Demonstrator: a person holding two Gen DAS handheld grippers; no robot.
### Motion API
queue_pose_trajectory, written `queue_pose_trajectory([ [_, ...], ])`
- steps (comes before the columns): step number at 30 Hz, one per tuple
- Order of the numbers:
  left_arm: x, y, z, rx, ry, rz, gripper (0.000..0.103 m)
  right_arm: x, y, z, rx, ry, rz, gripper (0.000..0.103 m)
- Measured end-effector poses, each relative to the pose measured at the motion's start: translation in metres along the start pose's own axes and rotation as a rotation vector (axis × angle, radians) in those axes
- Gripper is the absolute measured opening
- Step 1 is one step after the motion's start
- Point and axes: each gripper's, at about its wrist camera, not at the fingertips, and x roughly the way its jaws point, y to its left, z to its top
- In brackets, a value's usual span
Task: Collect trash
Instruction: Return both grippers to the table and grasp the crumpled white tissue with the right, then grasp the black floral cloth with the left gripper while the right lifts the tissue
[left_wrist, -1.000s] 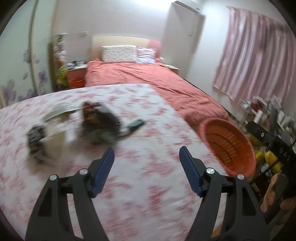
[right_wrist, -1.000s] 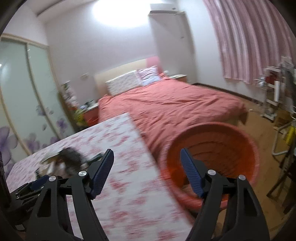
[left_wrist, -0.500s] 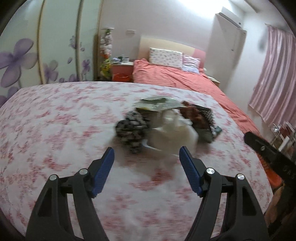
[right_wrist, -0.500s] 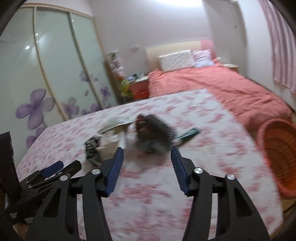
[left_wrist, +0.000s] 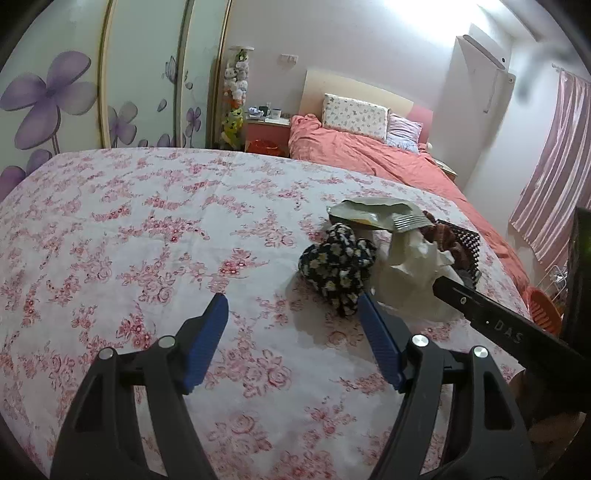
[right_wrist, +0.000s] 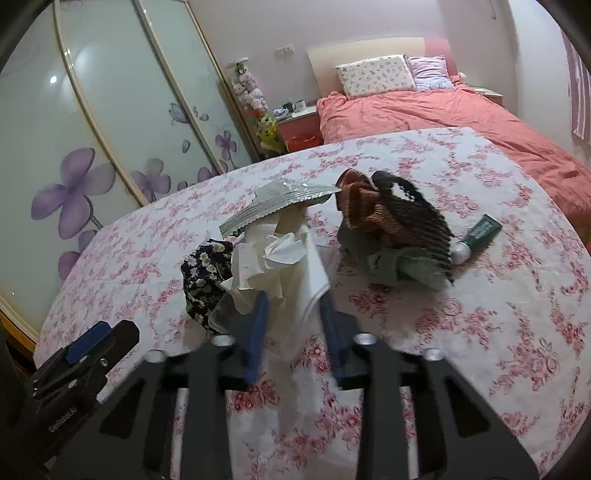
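1. Your right gripper (right_wrist: 291, 325) has just been closing around the crumpled white paper (right_wrist: 280, 266), just beside the floral cloth (right_wrist: 203, 273), presumably as trash.
2. Your left gripper (left_wrist: 291, 339) waits spread, empty, near that cloth.

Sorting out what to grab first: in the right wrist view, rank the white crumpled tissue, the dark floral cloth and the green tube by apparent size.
1. White crumpled tissue, largest, though nearest the camera.
2. Dark floral cloth, partly hidden behind the tissue.
3. Green tube, clearly smallest.
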Motion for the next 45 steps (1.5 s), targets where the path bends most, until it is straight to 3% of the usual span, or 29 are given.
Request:
queue_pose_trajectory([
  [1, 0.002, 0.001, 0.0, -0.002, 0.003, -0.001, 0.071, 0.003, 0.003, 0.0, -0.017, 0.004, -0.019, 0.004],
  [3, 0.005, 0.004, 0.001, -0.006, 0.01, -0.002, 0.071, 0.002, 0.004, 0.0, -0.024, 0.002, -0.013, 0.001],
  [12, 0.012, 0.005, 0.002, -0.007, 0.019, -0.01, 0.072, -0.044, 0.01, 0.01, -0.057, -0.116, 0.02, 0.001],
  [19, 0.016, -0.005, 0.005, -0.008, 0.023, -0.048, 0.072, -0.071, -0.01, 0.004, -0.054, -0.184, -0.06, 0.001],
  [30, 0.034, -0.028, 0.009, 0.007, 0.051, -0.076, 0.072, -0.084, -0.048, -0.001, 0.018, -0.205, -0.107, 0.001],
  [36, 0.044, -0.034, 0.016, 0.018, 0.052, -0.056, 0.071, -0.082, -0.059, -0.005, 0.039, -0.194, -0.102, 0.001],
  [41, 0.067, -0.029, 0.032, -0.03, 0.085, -0.069, 0.063, -0.082, -0.066, -0.008, 0.05, -0.188, -0.103, 0.001],
  [45, 0.089, -0.026, 0.035, -0.04, 0.145, -0.077, 0.044, -0.082, -0.073, -0.008, 0.066, -0.18, -0.102, 0.001],
])
